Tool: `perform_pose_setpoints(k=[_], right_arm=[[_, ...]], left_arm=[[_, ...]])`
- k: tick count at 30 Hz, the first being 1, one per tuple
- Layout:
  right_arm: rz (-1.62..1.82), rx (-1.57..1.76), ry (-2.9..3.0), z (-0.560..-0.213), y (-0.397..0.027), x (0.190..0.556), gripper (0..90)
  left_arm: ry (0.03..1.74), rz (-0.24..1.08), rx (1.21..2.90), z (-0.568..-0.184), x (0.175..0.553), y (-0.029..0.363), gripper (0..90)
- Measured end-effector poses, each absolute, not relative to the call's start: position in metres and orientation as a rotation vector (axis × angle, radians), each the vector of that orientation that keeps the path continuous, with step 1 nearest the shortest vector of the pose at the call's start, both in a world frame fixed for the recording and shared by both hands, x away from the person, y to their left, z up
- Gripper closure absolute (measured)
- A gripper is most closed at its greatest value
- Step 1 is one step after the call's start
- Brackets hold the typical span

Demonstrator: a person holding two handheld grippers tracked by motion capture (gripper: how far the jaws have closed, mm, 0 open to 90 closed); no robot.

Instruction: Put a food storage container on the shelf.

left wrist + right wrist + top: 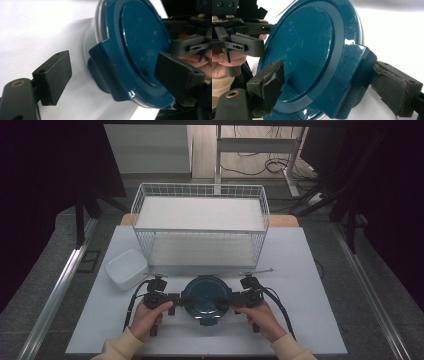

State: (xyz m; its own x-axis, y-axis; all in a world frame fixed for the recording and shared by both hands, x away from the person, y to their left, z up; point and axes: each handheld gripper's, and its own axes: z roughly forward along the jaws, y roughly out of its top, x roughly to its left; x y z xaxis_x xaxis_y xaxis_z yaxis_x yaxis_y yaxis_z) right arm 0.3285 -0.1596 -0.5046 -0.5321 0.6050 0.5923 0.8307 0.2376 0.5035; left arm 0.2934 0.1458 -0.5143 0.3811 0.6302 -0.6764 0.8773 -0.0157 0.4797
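A round clear container with a dark teal lid (202, 301) sits on the white table near the front edge. My left gripper (181, 299) is at the lid's left side, open, with its jaws either side of a teal clip tab (105, 67), the near jaw apart from it. My right gripper (223, 300) is at the lid's right side, also open: one jaw hovers over the lid top (307, 50), and the other rests against the outside of the right clip tab (354, 75). A hand holds each gripper.
A white wire basket (200, 220) with two shelves stands behind the container. A white lidded box (125, 267) lies at the left beside it. A thin metal rod (257, 270) lies right of the basket's front. Bare table (310, 285) stretches to the right.
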Motion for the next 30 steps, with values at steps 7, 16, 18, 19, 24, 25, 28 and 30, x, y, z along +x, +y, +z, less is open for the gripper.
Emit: perform_pose_setpoints(k=[7, 16, 18, 19, 24, 25, 28, 30], right_arm=[[-1.176, -1.344, -2.193, -0.508, -0.159, 0.329, 16.9], [-1.192, -1.385, -2.109, -0.506, -0.168, 0.329, 28.3], [-1.197, -1.383, -2.118, -0.504, -0.169, 0.327, 29.4], [-1.219, -1.375, -2.142, -0.501, -0.169, 0.323, 31.1], [-1.279, -1.39, -2.129, -0.499, -0.174, 0.312, 34.6], [-1.279, -1.39, -2.129, -0.499, -0.174, 0.312, 34.6], [-1.299, -1.392, -2.096, -0.501, -0.179, 0.307, 36.1], [-1.305, -1.386, -2.097, -0.502, -0.181, 0.305, 36.3]], left_arm=[[1.307, -0.365, 1.742, -0.516, 0.291, 0.139, 25.2], [1.31, -0.374, 1.737, -0.514, 0.289, 0.141, 29.5], [1.315, -0.378, 1.722, -0.513, 0.287, 0.142, 30.9], [1.316, -0.381, 1.708, -0.513, 0.286, 0.144, 34.0], [1.294, -0.37, 1.685, -0.511, 0.278, 0.146, 38.5], [1.291, -0.36, 1.685, -0.51, 0.277, 0.146, 38.5], [1.272, -0.336, 1.686, -0.507, 0.273, 0.144, 40.5], [1.266, -0.326, 1.685, -0.506, 0.272, 0.143, 40.9]])
